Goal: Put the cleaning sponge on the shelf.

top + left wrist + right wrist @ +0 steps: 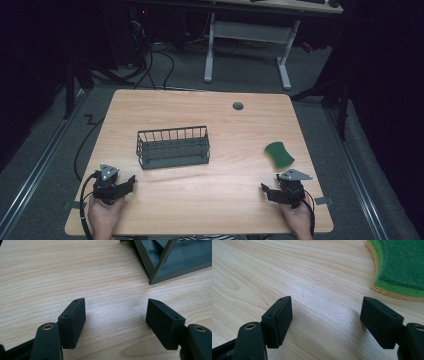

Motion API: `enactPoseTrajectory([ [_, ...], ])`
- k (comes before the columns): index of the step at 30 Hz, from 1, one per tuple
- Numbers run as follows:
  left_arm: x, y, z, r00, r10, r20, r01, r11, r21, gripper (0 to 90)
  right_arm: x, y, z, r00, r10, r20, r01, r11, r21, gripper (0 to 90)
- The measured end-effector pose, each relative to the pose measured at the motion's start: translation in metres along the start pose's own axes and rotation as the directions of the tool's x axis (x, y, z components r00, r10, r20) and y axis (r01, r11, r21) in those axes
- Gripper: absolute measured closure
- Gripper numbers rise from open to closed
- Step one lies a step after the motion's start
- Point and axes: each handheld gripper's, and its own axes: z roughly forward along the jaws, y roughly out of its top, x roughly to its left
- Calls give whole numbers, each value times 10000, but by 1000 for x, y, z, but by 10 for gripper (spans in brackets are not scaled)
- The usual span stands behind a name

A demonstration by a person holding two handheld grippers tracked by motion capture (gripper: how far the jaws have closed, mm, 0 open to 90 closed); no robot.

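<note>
A light wooden table [215,200] carries all items. Both sets of jaws stand released, gripping nothing. The left gripper [131,181] sits near the grey wire basket [172,147]; the right gripper [266,190] sits near the green sponge [279,154].

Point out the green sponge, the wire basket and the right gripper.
green sponge [279,154]: high view, middle of its green top face.
wire basket [172,148]: high view, its front wire wall.
right gripper [325,322]: right gripper view, midway between its two open fingertips, over bare wood.
</note>
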Motion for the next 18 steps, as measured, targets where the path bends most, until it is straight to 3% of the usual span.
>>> enactPoseTrajectory([
  [18, 1, 0, 0, 9999, -140, 51, 141, 9999, -65, 348, 0, 1, 1, 10000, -35, -91, 35, 10000, 9, 259],
])
